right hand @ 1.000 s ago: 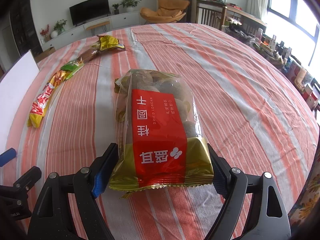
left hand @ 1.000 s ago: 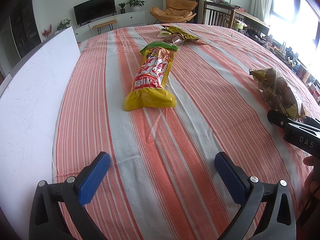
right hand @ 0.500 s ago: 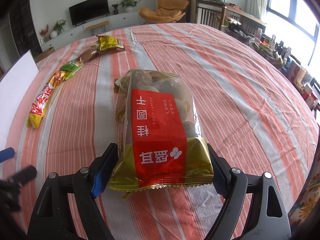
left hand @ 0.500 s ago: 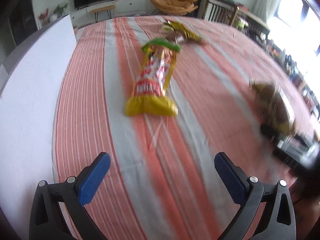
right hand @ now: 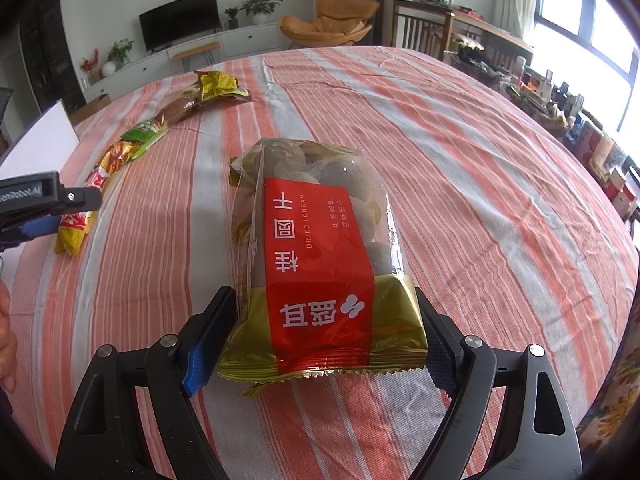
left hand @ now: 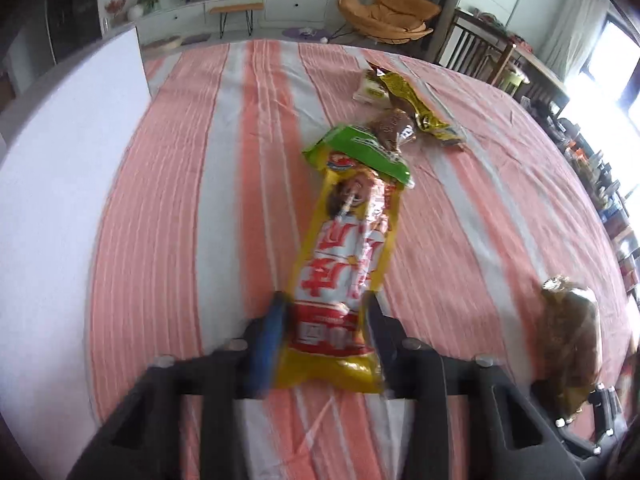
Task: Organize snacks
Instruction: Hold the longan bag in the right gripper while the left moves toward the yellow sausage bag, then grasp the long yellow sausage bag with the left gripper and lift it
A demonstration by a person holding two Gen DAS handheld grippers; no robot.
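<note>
A long yellow and red snack bag (left hand: pixel 344 268) with a green top lies on the striped tablecloth. My left gripper (left hand: pixel 326 332) is closed around its near end, fingers touching both sides. It also shows in the right wrist view (right hand: pixel 86 200), with the left gripper (right hand: pixel 52 208) at it. My right gripper (right hand: pixel 324 336) is shut on the near end of a dried longan bag (right hand: pixel 316 248) with a red label, which also shows in the left wrist view (left hand: pixel 572 344).
A brown snack packet (left hand: pixel 390 128), a gold packet (left hand: pixel 416 108) and a white packet (left hand: pixel 370 88) lie at the far side of the table. A white board (left hand: pixel 52 200) lies along the left. A sideboard, TV and orange chair stand beyond.
My left gripper moved forward to the yellow and red bag and closed on its near end. The right gripper and the longan bag have not moved.
</note>
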